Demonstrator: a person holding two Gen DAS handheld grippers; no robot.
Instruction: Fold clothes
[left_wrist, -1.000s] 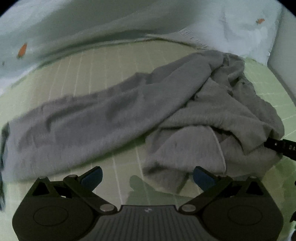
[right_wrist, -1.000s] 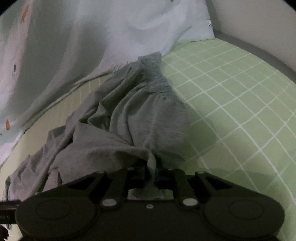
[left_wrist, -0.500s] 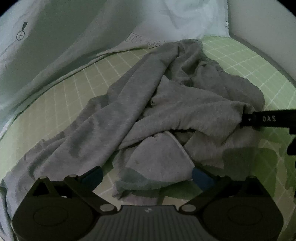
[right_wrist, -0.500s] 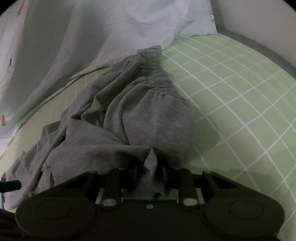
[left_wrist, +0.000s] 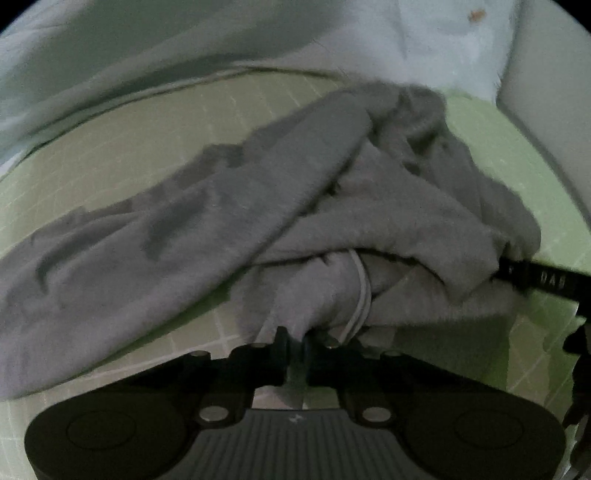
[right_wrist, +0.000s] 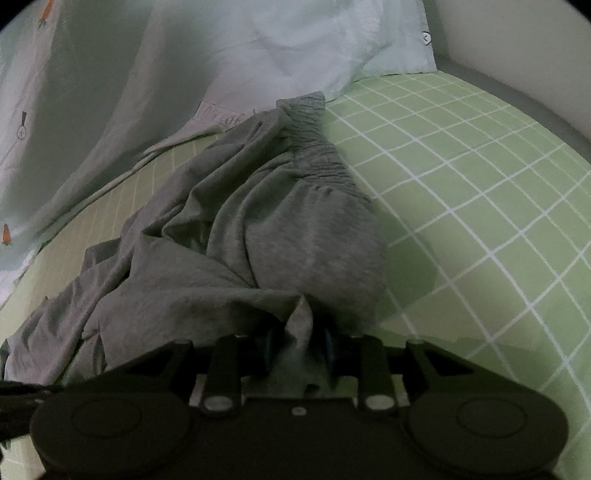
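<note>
Green checked bedsheet carries crumpled grey sweatpants. Nearest, the left gripper and right gripper each have fingers clamped on fabric; the gathered waistband lies far. Spreading seems underway; next, draw the cloth flat.

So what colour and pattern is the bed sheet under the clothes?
The bed sheet is light green with a white grid of squares, clearest in the right wrist view.
</note>
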